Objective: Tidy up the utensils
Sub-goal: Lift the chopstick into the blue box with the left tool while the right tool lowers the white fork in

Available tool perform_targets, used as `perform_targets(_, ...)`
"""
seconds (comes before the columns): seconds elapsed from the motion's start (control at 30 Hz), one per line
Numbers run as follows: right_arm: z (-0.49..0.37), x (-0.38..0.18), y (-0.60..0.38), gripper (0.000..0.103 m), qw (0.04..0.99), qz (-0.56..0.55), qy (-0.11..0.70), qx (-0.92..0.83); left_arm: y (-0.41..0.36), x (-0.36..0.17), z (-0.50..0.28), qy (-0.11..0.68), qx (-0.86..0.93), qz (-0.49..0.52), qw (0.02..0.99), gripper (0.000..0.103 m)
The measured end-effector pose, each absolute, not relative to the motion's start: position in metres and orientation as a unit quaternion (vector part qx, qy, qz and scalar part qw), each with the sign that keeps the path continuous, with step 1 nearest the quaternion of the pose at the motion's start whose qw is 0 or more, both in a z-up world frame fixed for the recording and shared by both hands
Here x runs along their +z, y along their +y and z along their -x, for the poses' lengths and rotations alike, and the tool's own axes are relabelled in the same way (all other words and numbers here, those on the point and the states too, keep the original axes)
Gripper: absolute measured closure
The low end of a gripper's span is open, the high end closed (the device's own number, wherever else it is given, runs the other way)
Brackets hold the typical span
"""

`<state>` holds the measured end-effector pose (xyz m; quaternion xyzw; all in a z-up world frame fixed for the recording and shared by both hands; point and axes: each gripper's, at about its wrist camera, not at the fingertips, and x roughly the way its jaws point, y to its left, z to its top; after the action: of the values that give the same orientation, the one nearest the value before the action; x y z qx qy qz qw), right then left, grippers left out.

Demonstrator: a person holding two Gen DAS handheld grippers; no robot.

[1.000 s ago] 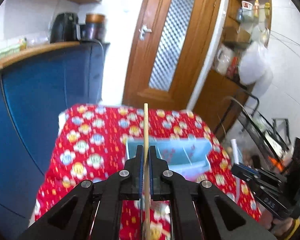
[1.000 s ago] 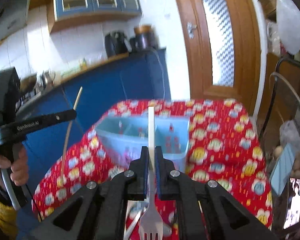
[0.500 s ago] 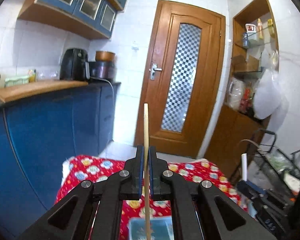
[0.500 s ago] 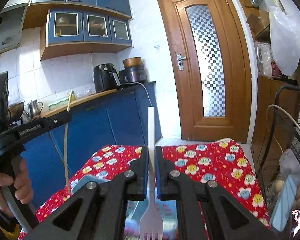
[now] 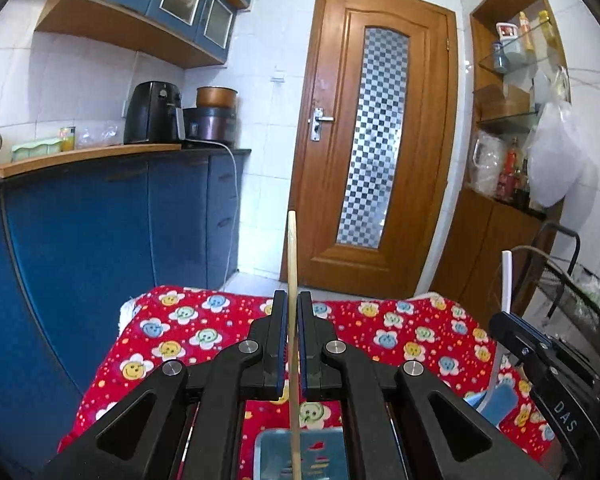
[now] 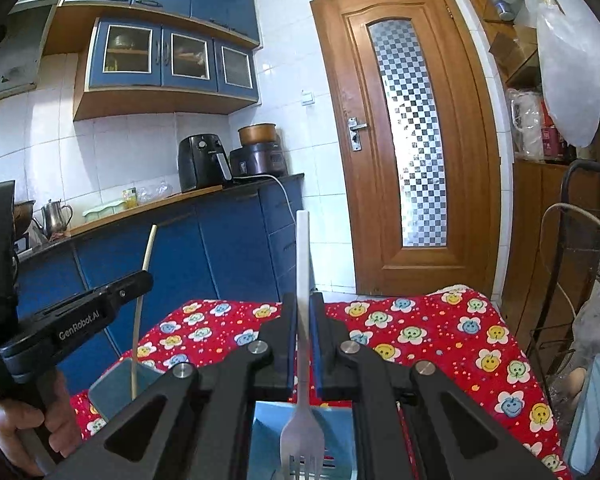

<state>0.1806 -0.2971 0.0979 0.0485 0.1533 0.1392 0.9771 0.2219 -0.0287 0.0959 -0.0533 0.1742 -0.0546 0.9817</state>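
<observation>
A thin wooden stick (image 5: 292,264) is pinched upright in the jaws of the left gripper (image 5: 292,344), and a white-handled fork (image 6: 302,320), tines down, in those of the right gripper (image 6: 302,344). Both are held above a light blue organizer tray (image 6: 332,436) at the table's near edge. Neither is yet placed; lowering and release appear to remain. The red flowered cloth (image 6: 440,340) beyond is seen bare, and nothing is seen blocking the way.

Both wrist views face door (image 5: 376,140).
</observation>
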Motion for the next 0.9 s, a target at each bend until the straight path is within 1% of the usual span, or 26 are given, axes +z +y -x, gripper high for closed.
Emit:
perform_targets(0.4, -0.177, 0.081, -0.292, 0.095, 0.973, -0.045, 0.172, 0.144, -0.032, 0.09, -0.212, 0.172, -0.058, 0.036, 0.983, 0.098)
perform_targets(0.67, -0.172, 0.081, -0.292, 0.094, 0.972, -0.043, 0.179, 0.148, -0.035, 0.089, -0.206, 0.175, -0.062, 0.025, 0.982, 0.098)
perform_targets(0.73, -0.17, 0.083, -0.291, 0.089, 0.97, -0.048, 0.181, 0.153, -0.036, 0.089, -0.205, 0.182, -0.067, 0.023, 0.981, 0.097)
perform_targets(0.77, -0.168, 0.084, -0.291, 0.082, 0.969, -0.049, 0.182, 0.158, -0.036, 0.089, -0.204, 0.184, -0.068, 0.022, 0.98, 0.094)
perform_targets(0.8, -0.166, 0.085, -0.291, 0.078, 0.969, -0.05, 0.18, 0.161, -0.036, 0.089, -0.203, 0.185, -0.067, 0.021, 0.98, 0.091)
perform_targets(0.9, -0.159, 0.09, -0.29, 0.078, 0.97, -0.046, 0.175, 0.165, -0.036, 0.09, -0.197, 0.187, -0.069, 0.02, 0.98, 0.084)
